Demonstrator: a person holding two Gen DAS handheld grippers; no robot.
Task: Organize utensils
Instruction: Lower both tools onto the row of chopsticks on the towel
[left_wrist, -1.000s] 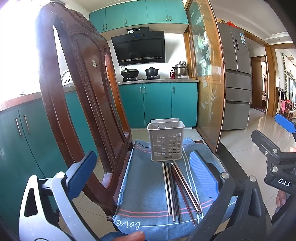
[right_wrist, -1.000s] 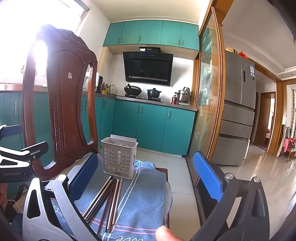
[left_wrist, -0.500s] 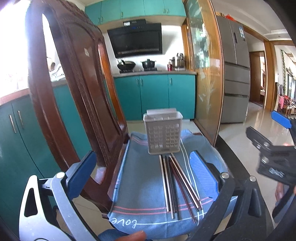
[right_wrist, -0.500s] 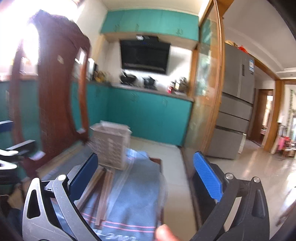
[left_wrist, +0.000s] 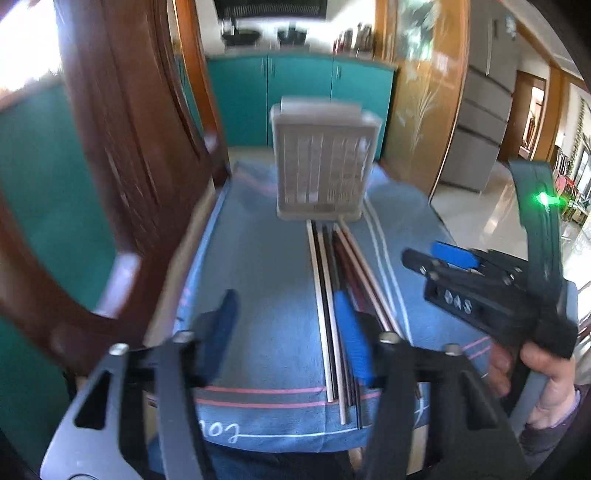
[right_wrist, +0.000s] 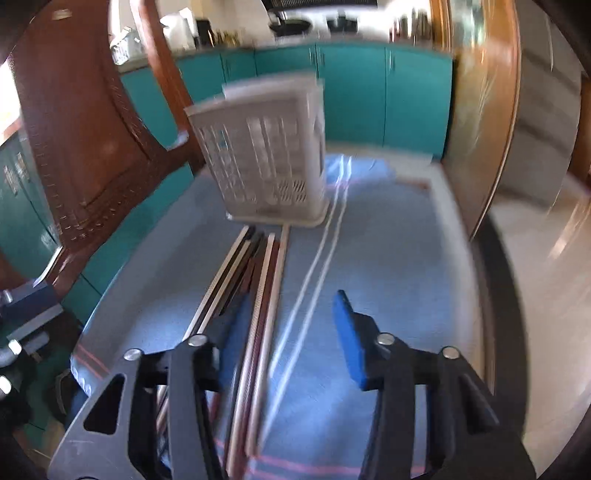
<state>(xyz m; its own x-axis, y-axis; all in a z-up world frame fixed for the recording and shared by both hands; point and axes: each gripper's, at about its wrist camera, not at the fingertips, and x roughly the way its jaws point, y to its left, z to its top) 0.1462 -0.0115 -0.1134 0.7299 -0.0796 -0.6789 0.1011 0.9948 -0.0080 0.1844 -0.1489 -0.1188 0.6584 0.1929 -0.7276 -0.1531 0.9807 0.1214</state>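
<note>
Both my grippers, left gripper (left_wrist: 291, 325) and right gripper (right_wrist: 291, 332), have dropped low with jaws apart, nearer than before; chopsticks (left_wrist: 332, 295) lie beneath them on the blue cloth (left_wrist: 258, 277), utensil basket (left_wrist: 325, 162) ahead, chair back (left_wrist: 122, 147) crowding left.

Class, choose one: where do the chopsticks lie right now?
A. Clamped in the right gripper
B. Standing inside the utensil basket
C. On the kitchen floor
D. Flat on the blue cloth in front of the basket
D: the chopsticks lie flat on the blue cloth, in front of the grey utensil basket.
</note>
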